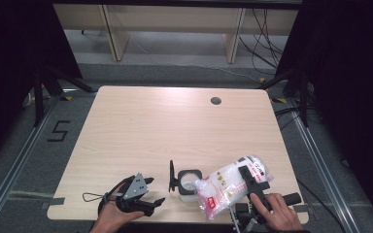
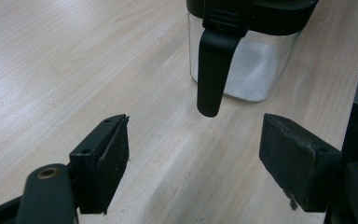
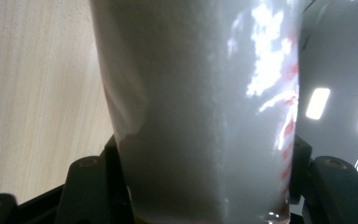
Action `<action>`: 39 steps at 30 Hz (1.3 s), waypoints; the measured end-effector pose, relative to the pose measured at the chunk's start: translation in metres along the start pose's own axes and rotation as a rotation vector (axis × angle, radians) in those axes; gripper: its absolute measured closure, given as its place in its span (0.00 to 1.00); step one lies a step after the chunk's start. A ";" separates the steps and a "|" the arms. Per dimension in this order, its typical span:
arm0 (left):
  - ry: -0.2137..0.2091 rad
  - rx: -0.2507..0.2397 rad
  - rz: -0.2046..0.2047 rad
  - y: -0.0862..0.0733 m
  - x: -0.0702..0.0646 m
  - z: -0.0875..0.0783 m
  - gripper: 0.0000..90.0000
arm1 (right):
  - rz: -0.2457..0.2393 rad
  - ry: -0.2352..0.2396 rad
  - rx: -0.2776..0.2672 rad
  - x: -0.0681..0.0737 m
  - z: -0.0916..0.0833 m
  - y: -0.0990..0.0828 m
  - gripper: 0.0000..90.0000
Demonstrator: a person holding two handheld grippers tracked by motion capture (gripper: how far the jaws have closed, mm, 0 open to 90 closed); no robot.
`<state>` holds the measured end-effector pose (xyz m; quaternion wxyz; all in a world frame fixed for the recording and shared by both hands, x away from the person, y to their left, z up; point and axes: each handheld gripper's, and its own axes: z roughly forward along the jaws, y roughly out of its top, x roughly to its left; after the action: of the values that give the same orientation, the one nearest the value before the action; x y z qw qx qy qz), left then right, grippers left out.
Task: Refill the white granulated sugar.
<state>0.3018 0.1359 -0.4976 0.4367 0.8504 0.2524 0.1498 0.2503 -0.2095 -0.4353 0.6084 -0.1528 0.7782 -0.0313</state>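
The black left gripper (image 1: 156, 191) rests low on the pale wooden table (image 1: 141, 126), jaws spread wide and empty, just left of a clear square jar with a black flip lid (image 1: 189, 183) holding white grains. Right of the jar, the black right gripper (image 1: 250, 180) clamps a clear plastic bag with red print (image 1: 226, 187), apparently full of white granules, tilted over the jar.

Light wood table (image 1: 141, 136); clear black-lidded container (image 1: 188, 183) standing near front edge.
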 end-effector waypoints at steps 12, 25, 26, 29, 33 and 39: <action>0.000 -0.002 0.000 0.000 0.000 0.000 0.26 | 0.008 0.002 0.002 0.001 0.000 0.000 0.45; -0.004 0.001 0.002 0.000 0.000 0.000 0.26 | -0.002 -0.005 -0.003 0.000 0.000 0.000 0.45; 0.000 -0.002 0.013 0.000 0.001 0.000 0.26 | -0.001 -0.005 -0.004 0.000 0.000 0.000 0.45; -0.005 -0.001 0.025 0.001 0.002 0.000 0.26 | -0.002 -0.005 -0.003 0.000 0.000 0.001 0.45; -0.001 0.000 0.028 0.001 0.001 0.000 0.26 | -0.002 -0.005 -0.003 0.000 0.000 0.001 0.45; -0.004 0.000 0.024 0.001 0.001 -0.001 0.26 | 0.000 -0.010 -0.008 0.000 0.000 0.001 0.46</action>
<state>0.3030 0.1368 -0.4968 0.4354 0.8537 0.2411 0.1532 0.2500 -0.2089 -0.4358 0.6116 -0.1554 0.7753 -0.0274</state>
